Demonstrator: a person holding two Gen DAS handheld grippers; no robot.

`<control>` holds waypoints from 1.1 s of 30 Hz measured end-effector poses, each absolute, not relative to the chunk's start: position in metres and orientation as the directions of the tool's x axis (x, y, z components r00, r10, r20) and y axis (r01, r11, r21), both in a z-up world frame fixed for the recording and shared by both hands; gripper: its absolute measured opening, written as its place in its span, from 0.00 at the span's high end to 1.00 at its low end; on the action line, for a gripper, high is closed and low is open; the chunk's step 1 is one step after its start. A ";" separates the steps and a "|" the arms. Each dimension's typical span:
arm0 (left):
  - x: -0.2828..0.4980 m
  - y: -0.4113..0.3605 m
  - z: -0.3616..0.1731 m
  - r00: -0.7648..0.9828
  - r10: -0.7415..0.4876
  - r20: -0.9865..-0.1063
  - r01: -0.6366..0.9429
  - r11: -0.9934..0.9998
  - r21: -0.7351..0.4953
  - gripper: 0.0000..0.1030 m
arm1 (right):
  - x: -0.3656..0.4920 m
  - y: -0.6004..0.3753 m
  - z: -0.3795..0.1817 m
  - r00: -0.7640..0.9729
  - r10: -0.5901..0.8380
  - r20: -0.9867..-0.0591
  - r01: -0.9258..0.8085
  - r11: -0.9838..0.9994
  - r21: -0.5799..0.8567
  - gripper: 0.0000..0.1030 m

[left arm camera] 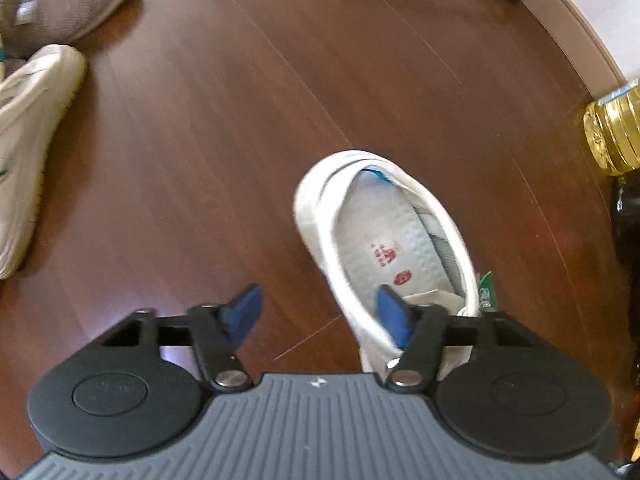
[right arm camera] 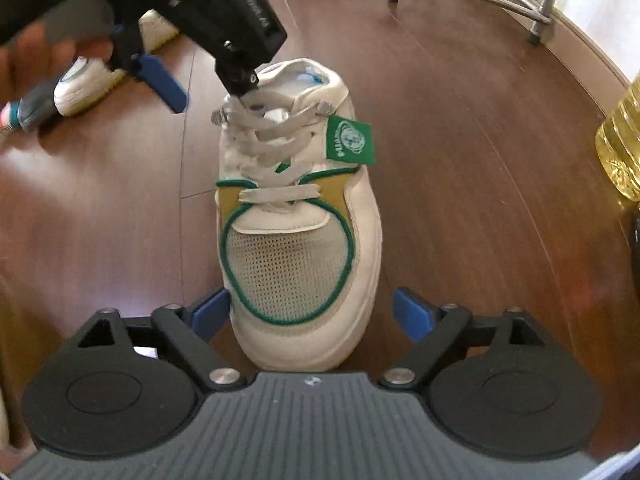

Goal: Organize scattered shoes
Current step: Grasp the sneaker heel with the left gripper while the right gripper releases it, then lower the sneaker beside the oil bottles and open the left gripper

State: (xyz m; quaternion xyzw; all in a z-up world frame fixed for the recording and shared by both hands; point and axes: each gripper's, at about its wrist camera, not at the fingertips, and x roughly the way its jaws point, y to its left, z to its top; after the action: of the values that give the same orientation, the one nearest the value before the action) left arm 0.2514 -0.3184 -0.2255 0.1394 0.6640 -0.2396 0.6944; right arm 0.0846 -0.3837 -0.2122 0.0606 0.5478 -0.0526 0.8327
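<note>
Both tools open: left tool (left arm camera: 320,312) straddling sneaker (right arm camera: 296,216) collar.

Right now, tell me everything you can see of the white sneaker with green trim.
The white sneaker stands upright on the wooden floor, laced, with a mesh toe, green piping, tan panels and a green tag. The left tongs straddle its collar wall, one finger inside the opening. The right tongs flank its toe, open.

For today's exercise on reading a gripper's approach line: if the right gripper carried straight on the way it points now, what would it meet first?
Most likely the toe of the white sneaker, which already lies between the open right gripper fingers; depth is hard to judge.
</note>
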 end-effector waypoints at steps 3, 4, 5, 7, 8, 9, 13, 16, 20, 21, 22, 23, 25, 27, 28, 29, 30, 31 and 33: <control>0.247 -0.326 -0.229 -0.005 -0.152 -0.988 0.539 0.832 -0.131 0.65 | 0.070 -0.382 -0.212 0.441 -0.015 -0.897 0.156 0.986 0.060 0.24; 0.244 -0.331 -0.230 -0.013 -0.163 -0.987 0.555 0.819 -0.143 0.65 | 0.065 -0.383 -0.211 0.453 -0.016 -0.891 0.154 0.986 0.060 0.25; 0.242 -0.334 -0.230 -0.011 -0.160 -0.987 0.565 0.814 -0.138 0.65 | 0.064 -0.385 -0.210 0.455 -0.019 -0.890 0.152 0.987 0.057 0.26; 0.236 -0.344 -0.229 -0.009 -0.170 -0.985 0.598 0.789 -0.141 0.65 | 0.061 -0.392 -0.208 0.453 -0.026 -0.891 0.159 0.986 0.052 0.27; 0.232 -0.349 -0.228 -0.011 -0.179 -0.984 0.611 0.778 -0.148 0.65 | 0.060 -0.396 -0.208 0.451 -0.032 -0.892 0.162 0.986 0.047 0.27; 0.228 -0.358 -0.228 -0.019 -0.188 -0.982 0.613 0.773 -0.160 0.65 | 0.057 -0.402 -0.208 0.452 -0.039 -0.891 0.163 0.986 0.040 0.27; 0.218 -0.379 -0.228 -0.023 -0.212 -0.977 0.619 0.764 -0.181 0.64 | 0.039 -0.432 -0.210 0.454 -0.074 -0.888 0.170 0.986 0.004 0.29; 0.212 -0.393 -0.227 -0.026 -0.221 -0.975 0.619 0.762 -0.189 0.64 | 0.031 -0.451 -0.212 0.456 -0.077 -0.887 0.160 0.987 -0.004 0.29; 0.204 -0.411 -0.226 -0.038 -0.234 -0.971 0.619 0.757 -0.207 0.64 | 0.021 -0.467 -0.211 0.454 -0.094 -0.886 0.142 0.989 -0.032 0.31; 0.202 -0.414 -0.229 -0.038 -0.235 -0.971 0.620 0.757 -0.208 0.64 | 0.018 -0.471 -0.210 0.456 -0.099 -0.885 0.139 0.990 -0.039 0.31; 0.199 -0.419 -0.229 -0.041 -0.240 -0.970 0.621 0.754 -0.213 0.64 | 0.014 -0.477 -0.210 0.457 -0.102 -0.883 0.138 0.990 -0.043 0.31; 0.196 -0.423 -0.228 -0.043 -0.247 -0.968 0.621 0.752 -0.219 0.64 | 0.011 -0.480 -0.210 0.457 -0.104 -0.884 0.140 0.989 -0.045 0.31; 0.192 -0.430 -0.227 -0.037 -0.249 -0.968 0.628 0.748 -0.217 0.64 | 0.006 -0.486 -0.210 0.451 -0.111 -0.886 0.149 0.988 -0.048 0.32; 0.189 -0.435 -0.225 -0.029 -0.247 -0.969 0.636 0.743 -0.209 0.64 | 0.005 -0.487 -0.212 0.447 -0.114 -0.887 0.153 0.987 -0.050 0.32; 0.189 -0.436 -0.226 -0.028 -0.248 -0.968 0.638 0.741 -0.208 0.64 | 0.004 -0.487 -0.213 0.446 -0.116 -0.887 0.159 0.986 -0.049 0.33; 0.189 -0.437 -0.226 -0.029 -0.250 -0.968 0.639 0.740 -0.210 0.64 | 0.003 -0.486 -0.213 0.447 -0.118 -0.887 0.167 0.985 -0.047 0.33; 0.190 -0.438 -0.226 -0.030 -0.250 -0.968 0.638 0.741 -0.211 0.64 | 0.002 -0.485 -0.214 0.448 -0.121 -0.886 0.177 0.983 -0.045 0.33; 0.191 -0.438 -0.226 -0.031 -0.253 -0.967 0.634 0.743 -0.214 0.64 | 0.002 -0.484 -0.214 0.449 -0.124 -0.885 0.185 0.982 -0.043 0.33; 0.192 -0.439 -0.228 -0.031 -0.254 -0.967 0.630 0.746 -0.216 0.64 | 0.003 -0.483 -0.216 0.451 -0.126 -0.884 0.186 0.981 -0.045 0.33</control>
State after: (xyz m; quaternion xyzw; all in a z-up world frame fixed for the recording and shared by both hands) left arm 0.1921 -0.4390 -0.2276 0.1469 0.6402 -0.3250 0.6804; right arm 0.0031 -0.4826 -0.2162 0.0294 0.5160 -0.0917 0.8511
